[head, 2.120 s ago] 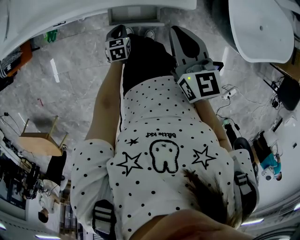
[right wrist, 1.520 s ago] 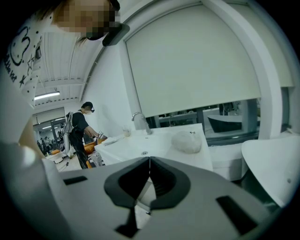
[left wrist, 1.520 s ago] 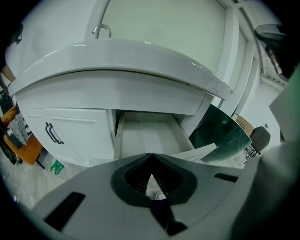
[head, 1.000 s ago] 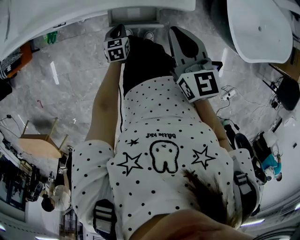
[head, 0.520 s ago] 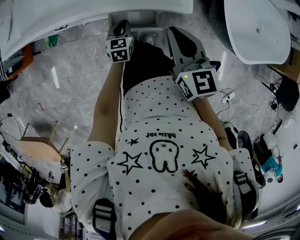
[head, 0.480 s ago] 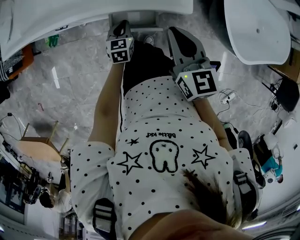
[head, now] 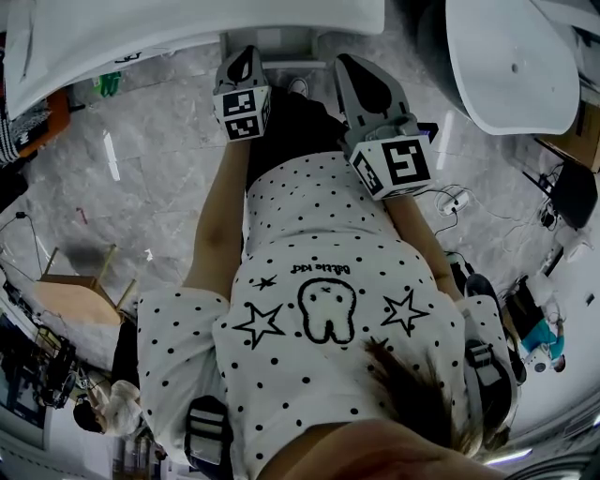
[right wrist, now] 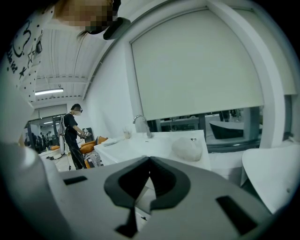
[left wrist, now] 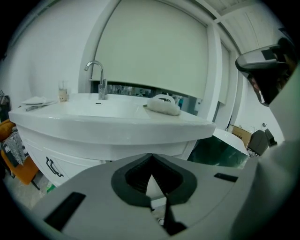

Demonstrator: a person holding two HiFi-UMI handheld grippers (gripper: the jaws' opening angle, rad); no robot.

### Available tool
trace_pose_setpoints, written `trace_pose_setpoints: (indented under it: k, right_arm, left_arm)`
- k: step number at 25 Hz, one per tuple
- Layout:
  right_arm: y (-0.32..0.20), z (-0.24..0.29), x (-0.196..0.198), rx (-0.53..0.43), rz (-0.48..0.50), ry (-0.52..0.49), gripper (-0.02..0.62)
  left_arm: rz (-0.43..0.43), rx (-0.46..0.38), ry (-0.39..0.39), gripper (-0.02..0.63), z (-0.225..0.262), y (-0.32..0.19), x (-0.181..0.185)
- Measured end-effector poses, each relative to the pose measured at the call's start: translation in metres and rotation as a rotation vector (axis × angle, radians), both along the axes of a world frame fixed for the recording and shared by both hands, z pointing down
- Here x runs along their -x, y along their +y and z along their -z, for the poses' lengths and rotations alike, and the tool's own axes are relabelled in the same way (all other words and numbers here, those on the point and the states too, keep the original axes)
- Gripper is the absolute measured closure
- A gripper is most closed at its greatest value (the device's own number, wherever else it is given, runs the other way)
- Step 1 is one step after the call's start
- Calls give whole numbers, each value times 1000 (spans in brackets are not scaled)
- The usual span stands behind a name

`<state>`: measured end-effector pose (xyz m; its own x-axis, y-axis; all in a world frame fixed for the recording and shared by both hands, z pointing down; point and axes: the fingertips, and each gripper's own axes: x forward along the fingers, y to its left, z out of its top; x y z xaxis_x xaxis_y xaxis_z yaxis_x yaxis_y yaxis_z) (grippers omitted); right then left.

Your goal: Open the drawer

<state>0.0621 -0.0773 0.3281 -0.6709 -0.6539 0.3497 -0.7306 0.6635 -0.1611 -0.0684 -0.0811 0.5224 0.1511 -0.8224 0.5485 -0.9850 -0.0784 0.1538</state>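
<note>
A white vanity (left wrist: 108, 133) with a basin counter stands in front of me. Its cabinet front (left wrist: 35, 157) carries a dark curved handle (left wrist: 52, 166), low at the left of the left gripper view. My left gripper (left wrist: 151, 155) is shut and empty, held in the air short of the counter's edge and touching nothing. In the head view it (head: 242, 56) hangs just below the counter (head: 187, 23). My right gripper (head: 354, 66) is beside it, also shut and empty; in the right gripper view it (right wrist: 149, 160) points at the counter top (right wrist: 140, 145).
A tap (left wrist: 99, 77), a cup (left wrist: 62, 93) and a crumpled white cloth (left wrist: 163, 105) are on the counter. A white bathtub (head: 511, 56) stands to the right, a wooden stool (head: 80, 281) to the left, cables (head: 450, 202) on the marble floor. A person (right wrist: 72, 133) stands far off.
My left gripper has risen and moved closer to the counter's edge, still shut. The right gripper has stayed almost where it was.
</note>
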Motion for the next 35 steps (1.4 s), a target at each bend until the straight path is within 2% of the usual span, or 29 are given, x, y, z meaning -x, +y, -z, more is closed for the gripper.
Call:
trace_pose_setpoints:
  k: [5,17,29,35]
  right_arm:
    - [6,-1,-6,6,15,14,581]
    - [14,13,-6,-21,30,-1,581]
    - [16,19,-9,-73,34,11,581]
    - [12,25,-10,-96,35,19,581]
  left_arm:
    - [29,-20,2,601,15,-1,-3]
    - [53,-140,9,601,86,-4,-3]
    - [-16,-256,-5,601,143,-13,-20]
    - [-14,-317,23,601,178,-10,-26]
